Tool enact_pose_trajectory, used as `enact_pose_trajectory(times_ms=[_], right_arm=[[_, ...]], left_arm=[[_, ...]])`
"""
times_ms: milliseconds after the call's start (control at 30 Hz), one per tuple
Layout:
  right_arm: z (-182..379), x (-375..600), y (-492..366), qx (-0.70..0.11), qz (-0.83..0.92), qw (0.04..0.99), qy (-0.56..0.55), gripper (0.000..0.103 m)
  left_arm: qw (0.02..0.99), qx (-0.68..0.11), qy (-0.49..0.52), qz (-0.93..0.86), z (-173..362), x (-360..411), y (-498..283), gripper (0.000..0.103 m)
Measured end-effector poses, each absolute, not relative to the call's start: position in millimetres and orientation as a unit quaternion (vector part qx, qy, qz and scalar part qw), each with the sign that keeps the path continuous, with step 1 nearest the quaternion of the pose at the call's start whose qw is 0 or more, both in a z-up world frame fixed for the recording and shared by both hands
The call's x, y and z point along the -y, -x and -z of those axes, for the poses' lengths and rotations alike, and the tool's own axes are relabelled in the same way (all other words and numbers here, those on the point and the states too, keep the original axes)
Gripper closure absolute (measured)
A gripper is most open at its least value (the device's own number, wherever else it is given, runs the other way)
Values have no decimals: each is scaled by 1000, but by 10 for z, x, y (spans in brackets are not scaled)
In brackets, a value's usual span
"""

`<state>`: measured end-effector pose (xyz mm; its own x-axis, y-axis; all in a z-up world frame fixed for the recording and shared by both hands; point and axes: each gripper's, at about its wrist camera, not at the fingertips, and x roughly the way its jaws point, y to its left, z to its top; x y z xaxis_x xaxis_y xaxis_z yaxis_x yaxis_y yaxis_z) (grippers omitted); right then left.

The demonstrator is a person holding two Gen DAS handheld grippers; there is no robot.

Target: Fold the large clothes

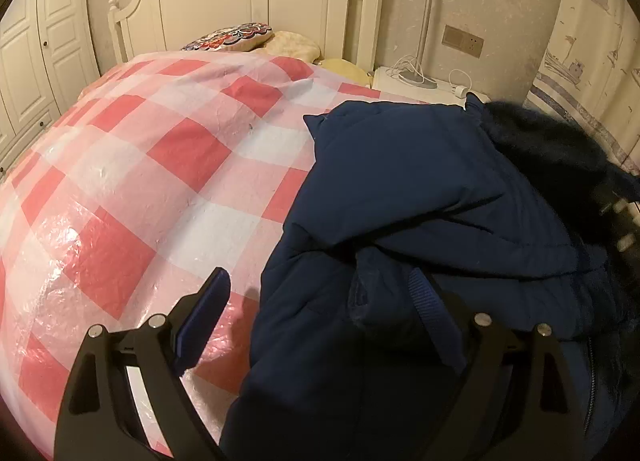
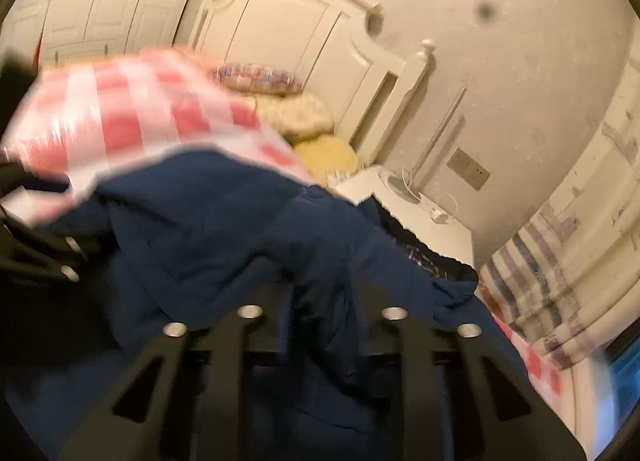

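Observation:
A large navy padded coat (image 1: 420,201) with a dark fur hood trim (image 1: 560,149) lies bunched on the right side of the bed. My left gripper (image 1: 320,293) is open, its jaws wide apart over the coat's left edge, with nothing held. In the blurred right wrist view the coat (image 2: 224,221) fills the foreground. My right gripper (image 2: 320,285) has navy fabric bunched between its narrow-set fingers and looks shut on the coat. The left gripper (image 2: 36,245) shows at the left edge of the right wrist view.
The bed is covered by a red and white checked plastic sheet (image 1: 140,165). Pillows (image 1: 240,37) lie against the white headboard (image 1: 248,1). A white nightstand (image 1: 420,81) with a lamp and cables stands right of the bed. Wardrobe doors (image 1: 36,53) are at left.

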<state>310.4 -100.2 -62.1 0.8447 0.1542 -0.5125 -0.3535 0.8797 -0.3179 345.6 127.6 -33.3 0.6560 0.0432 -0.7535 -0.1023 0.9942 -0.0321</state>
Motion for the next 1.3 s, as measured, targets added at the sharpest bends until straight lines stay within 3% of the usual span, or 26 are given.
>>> enact_pose_trajectory(times_ms=[100,200,300,333,467,533,600,767,867,933,1100,1200,1300], right_arm=[[298,1957,-3061,-217,-123,968,-42,87],[402,3165,-2826,-183,-82,930,-308,87],[819,3871,-2735,-235,-48,872,-427,80],[920,3946,-2744,-260,-37,865,-427,74],[1229,4062,-2681,-284,-28,846,-450,69],[1197,4025,-2683,-276,-44,848,-450,42],[1112,3949,-2714,-282,-51,856,-431,32],[1094,3569,-2943,-364,-31,873,-322,35],[1199,3562,-2950,-355,-53,872,-333,67],[1122,3563,-2801,-327,-63,880,-338,79],[811,3415,-2327,-273,-68,908,-309,81],[1004,3443,-2371,-322,-45,898,-297,80],[1218,3537,-2371,-356,-44,872,-332,72]], left_arm=[[909,-412,38,-39,329,-1284,-3454,13],[909,-412,38,-39,332,-1279,-3456,13],[910,-412,33,-39,332,-1259,-3458,12],[910,-412,31,-39,330,-1252,-3458,12],[910,-412,31,-42,331,-1262,-3459,12],[910,-412,32,-43,327,-1264,-3456,12],[911,-410,29,-45,320,-1257,-3451,12],[927,-369,22,-63,201,-1250,-3321,12],[932,-355,25,-63,158,-1265,-3284,12],[930,-361,29,-63,168,-1284,-3306,12],[928,-365,33,-62,171,-1299,-3312,12],[928,-367,33,-62,188,-1294,-3320,12],[928,-367,38,-60,191,-1313,-3313,12]])
